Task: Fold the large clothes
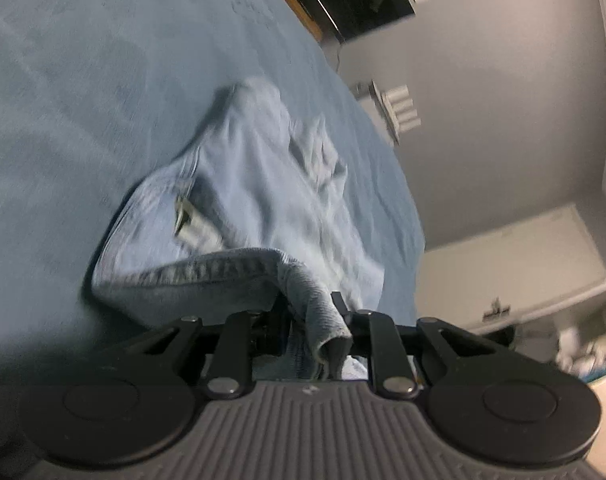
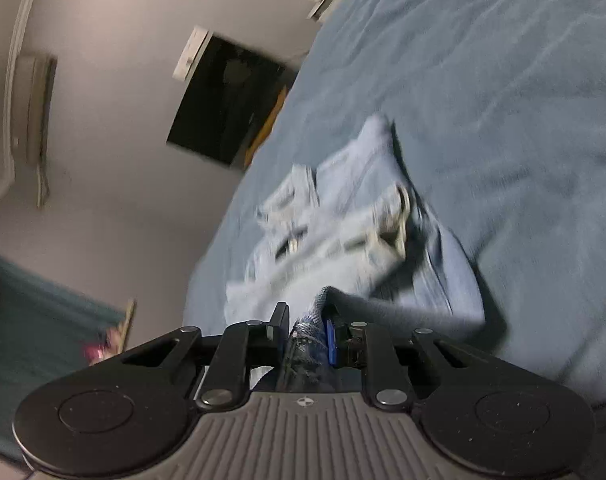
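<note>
Jeans (image 1: 263, 200) lie crumpled on the blue bed (image 1: 83, 80). Left hand-held gripper (image 1: 315, 312) and right hand-held gripper (image 2: 307, 324) each pinch a denim edge, likely to lift and spread the garment for folding.

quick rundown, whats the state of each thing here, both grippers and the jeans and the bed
left gripper: shut on a denim edge
right gripper: shut on a denim edge
jeans: crumpled, near end lifted, the rest lying on the bed
bed cover: spread out, lightly wrinkled
</note>
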A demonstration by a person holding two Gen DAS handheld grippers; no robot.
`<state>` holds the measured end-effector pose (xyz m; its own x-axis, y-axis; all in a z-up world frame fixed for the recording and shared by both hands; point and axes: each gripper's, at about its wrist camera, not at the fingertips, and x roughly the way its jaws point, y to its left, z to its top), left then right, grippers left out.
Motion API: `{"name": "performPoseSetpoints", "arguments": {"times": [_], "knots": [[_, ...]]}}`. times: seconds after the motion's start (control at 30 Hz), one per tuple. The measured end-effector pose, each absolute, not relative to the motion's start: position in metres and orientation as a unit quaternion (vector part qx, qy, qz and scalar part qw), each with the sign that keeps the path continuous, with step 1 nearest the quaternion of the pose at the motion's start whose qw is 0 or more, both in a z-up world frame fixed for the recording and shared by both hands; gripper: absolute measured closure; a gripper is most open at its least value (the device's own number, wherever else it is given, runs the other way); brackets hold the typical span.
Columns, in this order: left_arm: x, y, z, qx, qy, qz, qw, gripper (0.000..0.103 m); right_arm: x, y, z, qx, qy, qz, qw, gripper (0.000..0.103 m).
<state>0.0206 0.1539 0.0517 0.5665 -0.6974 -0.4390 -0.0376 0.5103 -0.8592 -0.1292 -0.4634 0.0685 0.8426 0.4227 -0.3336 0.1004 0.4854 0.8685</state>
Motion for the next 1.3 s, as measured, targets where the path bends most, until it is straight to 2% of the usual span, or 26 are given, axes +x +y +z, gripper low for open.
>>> {"name": "performPoseSetpoints", "arguments": {"times": [0.53,0.83,0.9,0.97,1.0,1.13,1.17,1.23,1.3], "knots": [[0.217,0.120,0.051,-0.451,0.391,-0.137,0.790,0.088,0.092,-0.468,0.084,0.516,0.228,0.007,0.825,0.083],[0.280,0.100,0.016,-0.427,0.418,-0.069,0.799,0.087,0.173,-0.467,0.039,0.531,0.223,-0.061,0.815,0.083],[0.288,0.102,0.008,-0.442,0.427,-0.063,0.787,0.080,0.176,-0.475,0.031,0.534,0.198,-0.072,0.819,0.083],[0.288,0.107,0.006,-0.462,0.424,-0.065,0.777,0.069,0.176,-0.481,0.026,0.532,0.187,-0.083,0.822,0.079],[0.288,0.109,0.008,-0.470,0.410,-0.070,0.779,0.062,0.176,-0.484,0.024,0.531,0.186,-0.082,0.823,0.071],[0.285,0.114,0.026,-0.434,0.381,-0.080,0.812,0.053,0.174,-0.483,0.024,0.476,0.201,-0.054,0.854,0.053],[0.282,0.114,0.031,-0.415,0.375,-0.073,0.826,0.047,0.172,-0.479,0.026,0.446,0.208,-0.049,0.869,0.051],[0.277,0.111,0.040,-0.363,0.371,-0.073,0.852,0.044,0.172,-0.472,0.029,0.392,0.217,-0.039,0.893,0.043],[0.274,0.105,0.042,-0.306,0.380,-0.079,0.869,0.044,0.175,-0.463,0.036,0.332,0.228,-0.035,0.915,0.041]]}}
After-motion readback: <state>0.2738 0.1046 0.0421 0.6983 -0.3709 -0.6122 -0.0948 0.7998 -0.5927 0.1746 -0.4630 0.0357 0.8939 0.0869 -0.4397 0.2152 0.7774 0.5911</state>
